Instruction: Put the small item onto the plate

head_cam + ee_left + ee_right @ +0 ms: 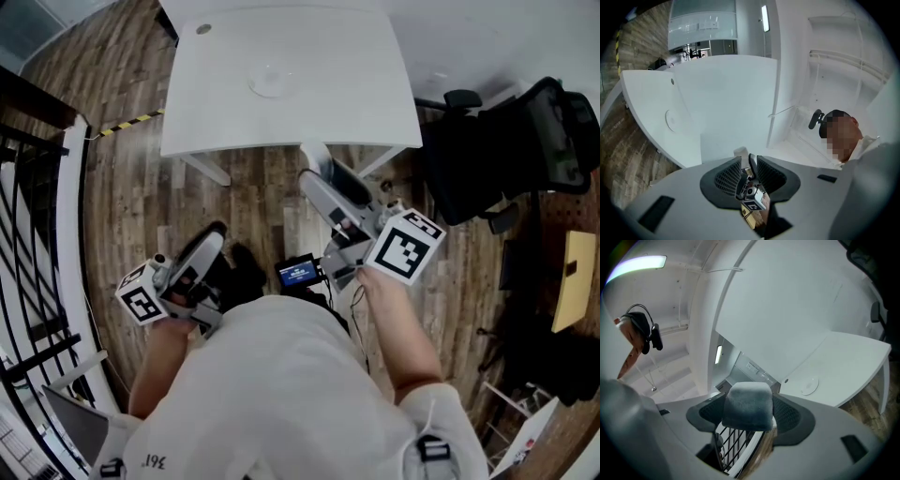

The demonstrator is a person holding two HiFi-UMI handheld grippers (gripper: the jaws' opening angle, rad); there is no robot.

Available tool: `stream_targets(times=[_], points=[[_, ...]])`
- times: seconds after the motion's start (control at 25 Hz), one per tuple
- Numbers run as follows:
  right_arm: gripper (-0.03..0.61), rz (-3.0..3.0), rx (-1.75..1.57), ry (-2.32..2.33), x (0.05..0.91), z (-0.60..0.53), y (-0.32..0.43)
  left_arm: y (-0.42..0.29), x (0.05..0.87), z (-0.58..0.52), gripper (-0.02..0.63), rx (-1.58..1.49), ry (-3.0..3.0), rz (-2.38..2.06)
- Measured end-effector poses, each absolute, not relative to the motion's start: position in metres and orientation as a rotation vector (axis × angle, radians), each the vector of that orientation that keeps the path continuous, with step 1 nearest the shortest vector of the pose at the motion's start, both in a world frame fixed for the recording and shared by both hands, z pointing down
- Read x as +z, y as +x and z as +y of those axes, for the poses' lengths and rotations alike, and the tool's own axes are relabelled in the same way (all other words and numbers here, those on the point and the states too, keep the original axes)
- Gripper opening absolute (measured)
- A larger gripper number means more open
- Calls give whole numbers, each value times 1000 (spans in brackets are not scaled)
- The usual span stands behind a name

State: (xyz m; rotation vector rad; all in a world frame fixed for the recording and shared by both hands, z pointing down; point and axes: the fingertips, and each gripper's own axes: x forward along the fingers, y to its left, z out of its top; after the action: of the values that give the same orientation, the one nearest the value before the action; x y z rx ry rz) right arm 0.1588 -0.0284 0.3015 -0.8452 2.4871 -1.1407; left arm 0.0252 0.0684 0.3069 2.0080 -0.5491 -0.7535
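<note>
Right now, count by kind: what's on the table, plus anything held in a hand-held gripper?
plate: 1
small item: 1
grey block, held: 1
Total: 3

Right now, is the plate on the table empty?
Empty: the plate is bare; the small item lies apart from it on the table.

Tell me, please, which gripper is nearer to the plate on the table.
Right. The right gripper, holding a grey block, reaches to the table's near edge below the plate; the left gripper hangs lower and left, beside the person's body.
</note>
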Motion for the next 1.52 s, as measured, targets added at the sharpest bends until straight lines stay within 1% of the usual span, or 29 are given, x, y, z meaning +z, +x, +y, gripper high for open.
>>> stream_targets(times=[0.52,0.76,1.2,1.52], points=[[314,2372,-1096,-1020,293,-132,73,-66,296,-63,104,-658,2041,-374],[314,2332,-1091,-1109,300,-158,56,-89,305,-97,104,-620,2026,-313],[314,2364,-1151,-1106,321,-200,72,-72,322,-135,104,-624,2011,-364],[314,2534,-1143,-1125,348,-236,77,-59,338,-163,104,-600,2026,-467]])
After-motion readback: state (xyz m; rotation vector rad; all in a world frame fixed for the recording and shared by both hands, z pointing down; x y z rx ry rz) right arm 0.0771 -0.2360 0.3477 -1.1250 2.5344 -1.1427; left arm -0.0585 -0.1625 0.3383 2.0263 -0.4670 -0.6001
